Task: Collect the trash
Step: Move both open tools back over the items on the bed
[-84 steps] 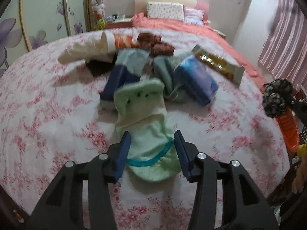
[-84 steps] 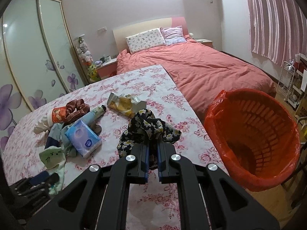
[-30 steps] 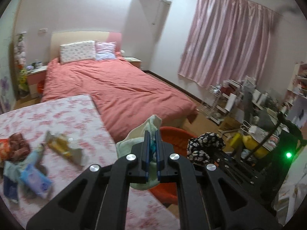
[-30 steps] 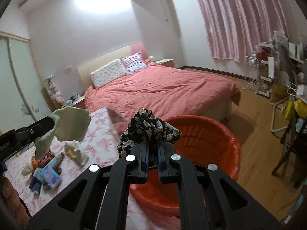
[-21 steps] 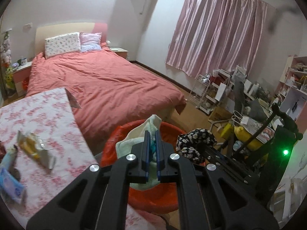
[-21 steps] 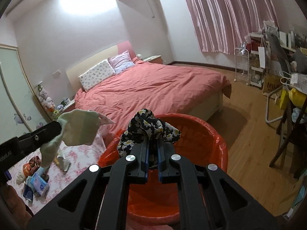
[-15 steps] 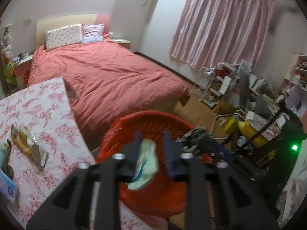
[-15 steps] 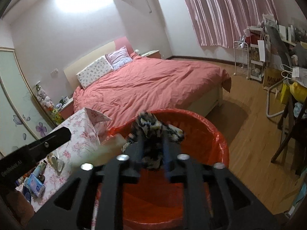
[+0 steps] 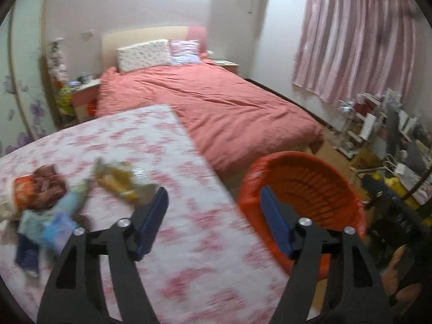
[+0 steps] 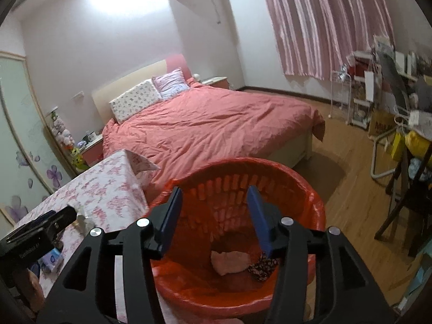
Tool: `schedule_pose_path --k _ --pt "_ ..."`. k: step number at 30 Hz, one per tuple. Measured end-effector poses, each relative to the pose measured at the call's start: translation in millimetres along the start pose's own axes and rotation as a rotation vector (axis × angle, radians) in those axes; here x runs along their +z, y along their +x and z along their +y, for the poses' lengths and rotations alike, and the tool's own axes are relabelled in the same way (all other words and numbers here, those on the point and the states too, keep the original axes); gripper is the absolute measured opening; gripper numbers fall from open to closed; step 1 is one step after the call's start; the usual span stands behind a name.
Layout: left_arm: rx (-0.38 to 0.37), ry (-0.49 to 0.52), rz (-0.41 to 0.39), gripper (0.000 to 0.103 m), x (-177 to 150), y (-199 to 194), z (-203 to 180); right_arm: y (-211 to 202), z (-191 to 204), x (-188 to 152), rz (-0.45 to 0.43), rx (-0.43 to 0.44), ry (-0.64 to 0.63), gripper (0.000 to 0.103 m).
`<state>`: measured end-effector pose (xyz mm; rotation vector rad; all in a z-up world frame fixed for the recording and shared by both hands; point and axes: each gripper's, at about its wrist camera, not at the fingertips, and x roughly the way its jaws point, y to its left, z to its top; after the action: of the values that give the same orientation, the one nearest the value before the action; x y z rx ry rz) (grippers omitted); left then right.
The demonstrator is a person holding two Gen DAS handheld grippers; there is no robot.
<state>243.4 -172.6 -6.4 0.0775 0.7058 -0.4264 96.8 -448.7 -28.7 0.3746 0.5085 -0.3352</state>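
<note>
An orange basket stands on the floor beside the table; in the left wrist view it sits at the right. A pale cloth and a dark floral cloth lie on its bottom. My right gripper is open and empty above the basket. My left gripper is open and empty over the table's edge. A yellow wrapper, a blue tissue pack and other items lie on the floral tablecloth.
A bed with a red cover stands behind the table. A cluttered rack and chair stand at the right on the wooden floor. A wardrobe with flower prints is at the left.
Both grippers opened over the basket. The green sock and the floral cloth dropped into it. The left gripper has swung back left toward the table.
</note>
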Motion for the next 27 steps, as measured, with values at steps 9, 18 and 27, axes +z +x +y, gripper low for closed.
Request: schedule_pose_path --k 9,18,27 --pt "0.231 -0.066 -0.025 0.094 -28 -46 97 -4 74 -23 0.068 0.143 -0.143 0.053" --pt "0.38 -0.223 0.01 0.097 -66 -76 206 10 181 -63 0.198 0.346 -0.324 0.053" --pt "0.423 -0.3 0.021 0.097 -90 -94 267 33 261 -100 0.279 0.456 -0.455 0.063"
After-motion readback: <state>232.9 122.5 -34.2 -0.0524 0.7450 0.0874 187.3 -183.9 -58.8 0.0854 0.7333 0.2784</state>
